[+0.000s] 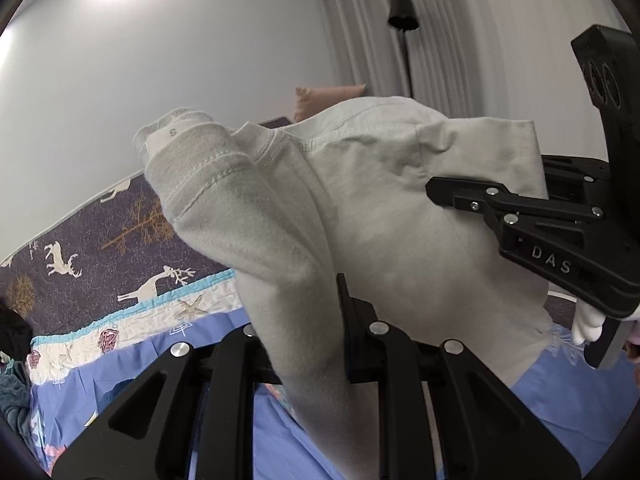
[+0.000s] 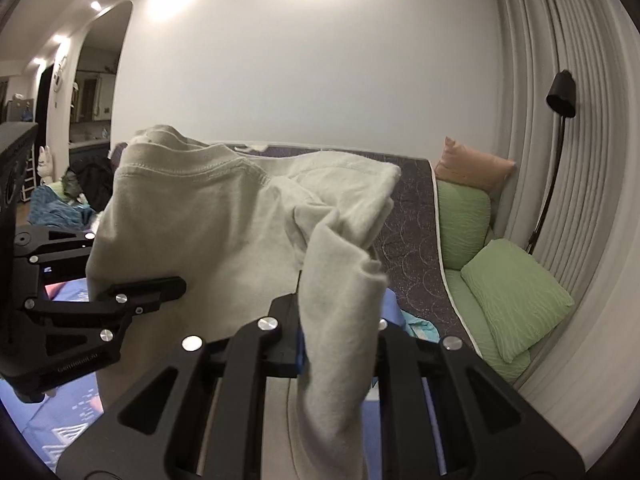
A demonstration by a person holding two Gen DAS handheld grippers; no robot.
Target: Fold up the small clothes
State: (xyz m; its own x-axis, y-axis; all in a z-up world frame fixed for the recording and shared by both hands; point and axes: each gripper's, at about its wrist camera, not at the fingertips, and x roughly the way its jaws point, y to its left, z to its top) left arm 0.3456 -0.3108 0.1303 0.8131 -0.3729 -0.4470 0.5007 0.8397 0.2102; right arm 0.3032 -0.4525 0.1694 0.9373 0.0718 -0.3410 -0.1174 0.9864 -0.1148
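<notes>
A pale grey-green sweatshirt (image 1: 360,208) with an "S" size tag hangs in the air above the bed, held by both grippers. My left gripper (image 1: 316,320) is shut on a fold of it; the cloth drapes down over its fingers. My right gripper (image 2: 340,320) is shut on another bunched part of the same sweatshirt (image 2: 208,232). Each gripper shows in the other's view: the right one (image 1: 440,192) at the right, the left one (image 2: 176,284) at the left, both pinching the cloth.
A bed with a patterned quilt (image 1: 132,272) of deer and blue bands lies below. Green pillows (image 2: 516,296) and a peach pillow (image 2: 472,168) sit at the right by a curtain (image 2: 580,160) and a black floor lamp (image 2: 560,96). Dark clothes (image 2: 88,184) pile at the left.
</notes>
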